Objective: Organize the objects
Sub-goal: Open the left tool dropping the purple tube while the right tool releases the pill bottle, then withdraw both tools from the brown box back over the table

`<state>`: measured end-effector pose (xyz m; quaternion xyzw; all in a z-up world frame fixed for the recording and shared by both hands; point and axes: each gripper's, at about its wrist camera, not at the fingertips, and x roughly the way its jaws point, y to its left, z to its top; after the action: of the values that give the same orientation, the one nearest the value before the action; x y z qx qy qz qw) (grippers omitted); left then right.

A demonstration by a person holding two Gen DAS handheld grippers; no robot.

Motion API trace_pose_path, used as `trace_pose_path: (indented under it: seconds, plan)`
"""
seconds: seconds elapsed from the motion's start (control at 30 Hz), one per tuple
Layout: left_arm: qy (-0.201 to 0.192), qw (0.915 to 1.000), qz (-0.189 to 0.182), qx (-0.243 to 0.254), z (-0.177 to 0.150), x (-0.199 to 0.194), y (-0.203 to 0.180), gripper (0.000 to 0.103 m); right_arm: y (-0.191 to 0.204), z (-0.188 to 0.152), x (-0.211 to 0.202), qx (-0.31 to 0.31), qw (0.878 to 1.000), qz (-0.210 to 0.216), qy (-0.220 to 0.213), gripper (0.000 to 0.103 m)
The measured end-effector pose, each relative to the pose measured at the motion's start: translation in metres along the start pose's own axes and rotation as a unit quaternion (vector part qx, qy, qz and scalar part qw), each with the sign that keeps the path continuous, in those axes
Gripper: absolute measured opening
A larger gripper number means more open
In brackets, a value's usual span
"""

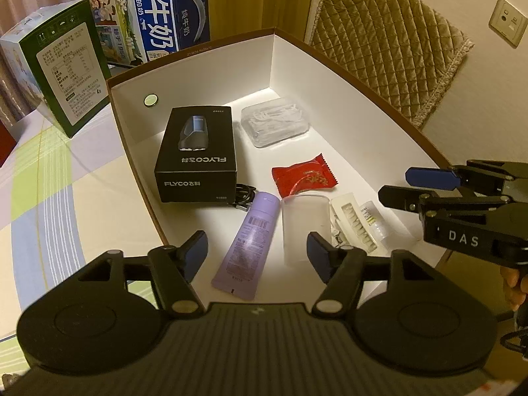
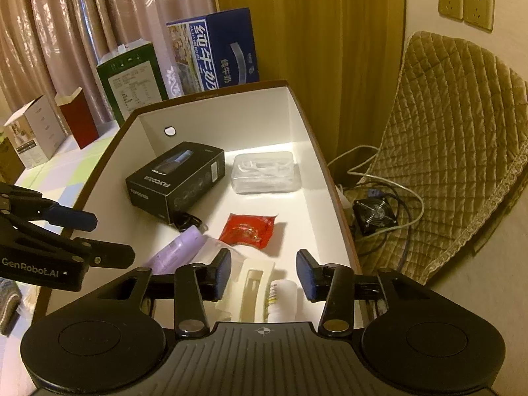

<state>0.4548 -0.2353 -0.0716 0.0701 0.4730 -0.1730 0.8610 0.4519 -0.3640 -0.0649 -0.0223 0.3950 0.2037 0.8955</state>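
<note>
Both the left gripper and right gripper are held spread, pinching nothing. A purple tube and clear cup are seen at the near end of the white box.

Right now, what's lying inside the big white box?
Inside the white box: a black Flyco box, clear plastic case, red packet, purple tube, translucent cup, white tray, small bottle. A black cable shows partly; the rest hides behind the Flyco box.

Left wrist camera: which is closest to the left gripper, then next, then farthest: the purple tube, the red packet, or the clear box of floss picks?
From the left gripper:
1. Purple tube, lying right between its fingers.
2. Red packet, middle of the box, slightly right.
3. Clear floss pick box, near the back wall.
</note>
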Motion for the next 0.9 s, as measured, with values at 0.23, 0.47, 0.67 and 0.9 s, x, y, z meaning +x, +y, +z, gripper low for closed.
trace_pose_path:
  seconds: [0.23,0.47,0.67,0.9]
  plan:
    - [-0.007,0.9999,-0.004,-0.007,-0.002,-0.009,0.002,0.072,0.009,-0.002,-0.016,0.004,1.000,0.007,-0.009,0.068]
    - [-0.033,0.9993,-0.008,-0.015,-0.005,-0.032,0.003,0.084,0.021,-0.003,-0.038,-0.005,1.000,0.011,-0.023,0.091]
    - [-0.048,0.9984,-0.009,-0.028,-0.010,-0.056,0.009,0.090,0.029,-0.006,-0.052,-0.004,1.000,0.011,-0.029,0.097]
    - [-0.046,0.9984,-0.005,-0.032,-0.022,-0.077,0.014,0.095,0.044,-0.013,-0.062,-0.004,1.000,0.014,-0.027,0.099]
